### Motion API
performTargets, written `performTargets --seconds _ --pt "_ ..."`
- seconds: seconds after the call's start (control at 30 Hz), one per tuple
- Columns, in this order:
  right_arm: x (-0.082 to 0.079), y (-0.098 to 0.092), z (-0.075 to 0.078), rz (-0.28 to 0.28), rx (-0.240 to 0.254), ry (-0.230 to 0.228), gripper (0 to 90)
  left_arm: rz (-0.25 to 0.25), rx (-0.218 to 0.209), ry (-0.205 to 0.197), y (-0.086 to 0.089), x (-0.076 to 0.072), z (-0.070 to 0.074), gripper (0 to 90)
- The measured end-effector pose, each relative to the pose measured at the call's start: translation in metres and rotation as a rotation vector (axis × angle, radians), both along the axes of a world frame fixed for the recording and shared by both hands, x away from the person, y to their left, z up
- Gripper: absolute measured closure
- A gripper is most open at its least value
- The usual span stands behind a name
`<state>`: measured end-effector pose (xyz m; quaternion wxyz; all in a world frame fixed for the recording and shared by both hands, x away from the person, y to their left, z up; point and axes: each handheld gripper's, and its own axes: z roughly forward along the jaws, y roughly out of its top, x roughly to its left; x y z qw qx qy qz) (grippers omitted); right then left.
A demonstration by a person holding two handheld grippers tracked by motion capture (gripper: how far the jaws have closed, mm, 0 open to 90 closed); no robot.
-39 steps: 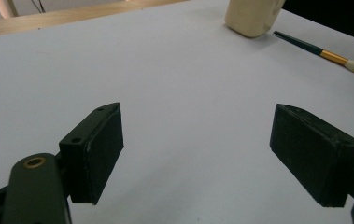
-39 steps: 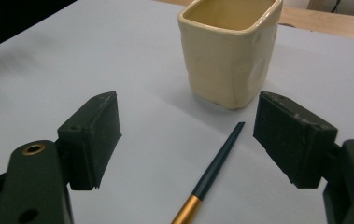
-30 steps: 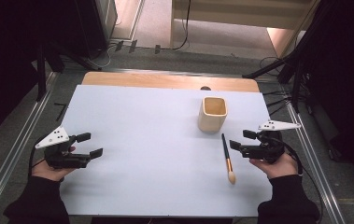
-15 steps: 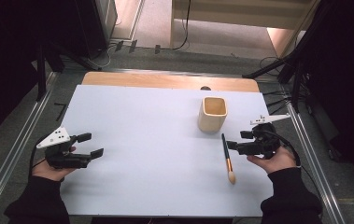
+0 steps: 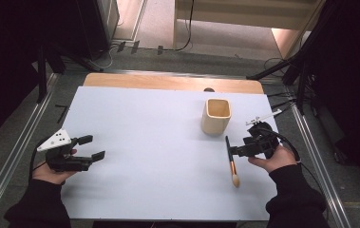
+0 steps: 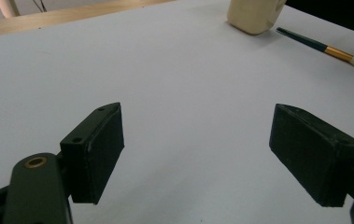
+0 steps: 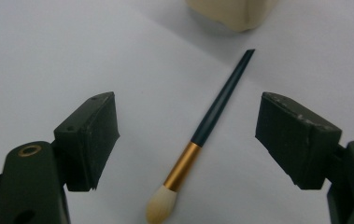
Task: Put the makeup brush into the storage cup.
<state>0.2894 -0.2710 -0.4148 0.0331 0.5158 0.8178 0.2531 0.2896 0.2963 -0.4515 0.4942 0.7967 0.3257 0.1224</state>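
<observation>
A paintbrush (image 5: 231,161) with a dark handle, gold ferrule and pale bristles lies flat on the white table sheet (image 5: 149,128), just in front of a cream square cup (image 5: 216,115). My right gripper (image 5: 237,150) hovers at the brush's right side. In the right gripper view its jaws straddle the brush (image 7: 212,121) without touching it, open, and they have just widened a little; the cup (image 7: 233,11) stands beyond. My left gripper (image 5: 93,147) rests open at the sheet's left with nothing between its jaws. The left gripper view shows the cup (image 6: 254,16) and brush (image 6: 324,46) far off.
A wooden table edge (image 5: 168,81) runs along the far side of the sheet. Metal rails (image 5: 21,137) flank the table left and right. Cables lie on the floor beyond, and dark stands rise at both sides.
My right gripper has moved left toward the brush and tilted, so its jaws now sit over the handle. The left gripper, brush and cup have stayed put.
</observation>
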Motion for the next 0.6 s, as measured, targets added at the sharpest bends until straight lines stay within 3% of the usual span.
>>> performTargets --seconds 0.6 --pt "0.017 0.013 -0.012 -0.076 -0.14 0.133 24.4 -0.002 0.002 -0.007 0.0 0.0 0.001 18.7"
